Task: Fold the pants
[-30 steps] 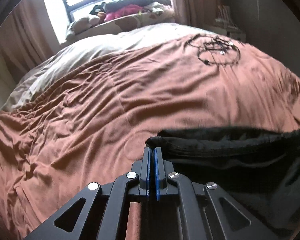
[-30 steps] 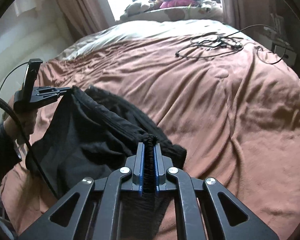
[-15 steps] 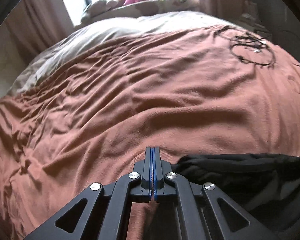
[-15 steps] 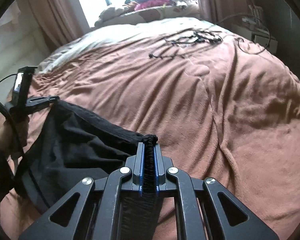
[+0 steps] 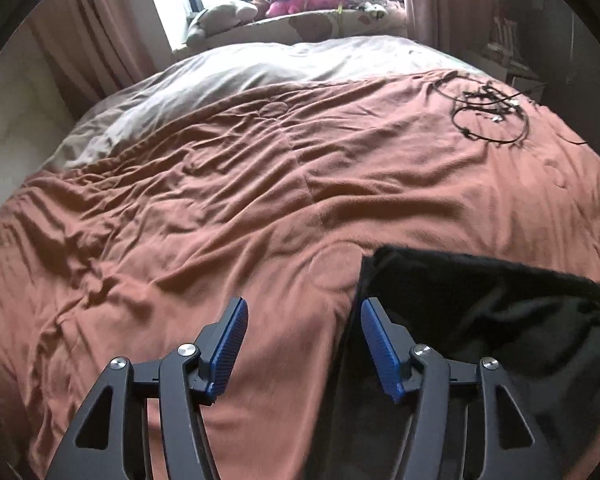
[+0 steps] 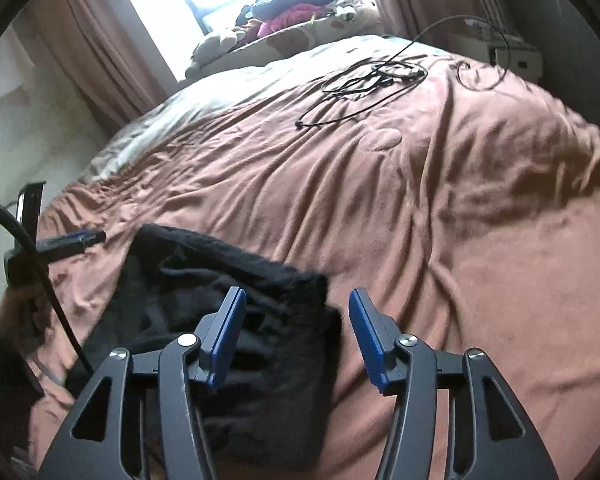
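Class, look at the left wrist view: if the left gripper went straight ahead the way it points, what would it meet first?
Probably the brown blanket. The left gripper is open, with only blanket between and ahead of its fingers. The black pants lie just to its right, seemingly off that line, though depth is unclear.

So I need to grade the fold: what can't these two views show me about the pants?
- Left wrist view: black pants run off the right and bottom edges; legs unseen.
- Right wrist view: pants' near part hidden behind the right gripper; cloth blurred.
- Left gripper: small, blurred at the edge.
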A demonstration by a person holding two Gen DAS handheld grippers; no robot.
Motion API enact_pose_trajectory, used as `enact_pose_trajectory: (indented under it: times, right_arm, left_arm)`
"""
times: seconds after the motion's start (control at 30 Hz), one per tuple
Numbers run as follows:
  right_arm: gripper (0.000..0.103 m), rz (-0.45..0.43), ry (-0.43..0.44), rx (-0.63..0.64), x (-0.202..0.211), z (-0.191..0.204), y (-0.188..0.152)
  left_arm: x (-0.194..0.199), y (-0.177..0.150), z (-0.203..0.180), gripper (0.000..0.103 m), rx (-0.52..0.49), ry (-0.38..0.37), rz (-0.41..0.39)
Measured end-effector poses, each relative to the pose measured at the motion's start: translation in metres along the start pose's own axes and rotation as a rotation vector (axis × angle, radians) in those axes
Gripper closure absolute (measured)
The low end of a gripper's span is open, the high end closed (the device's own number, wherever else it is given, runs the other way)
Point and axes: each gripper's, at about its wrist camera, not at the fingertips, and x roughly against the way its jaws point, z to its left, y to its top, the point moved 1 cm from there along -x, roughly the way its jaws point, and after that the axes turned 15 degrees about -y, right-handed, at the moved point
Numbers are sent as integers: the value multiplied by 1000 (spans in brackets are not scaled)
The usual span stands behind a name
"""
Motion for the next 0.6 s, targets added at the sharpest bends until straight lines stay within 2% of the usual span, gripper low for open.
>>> enact_pose_trajectory:
  times: [0.37, 0.6]
  right_arm:
    - [51, 11, 52, -84, 42, -15, -38]
    - [51, 78, 93, -214, 39, -34, -67]
  left_arm:
    - [65, -56, -20, 40, 14, -50, 7]
    - [72, -96, -30, 38, 34, -112, 30]
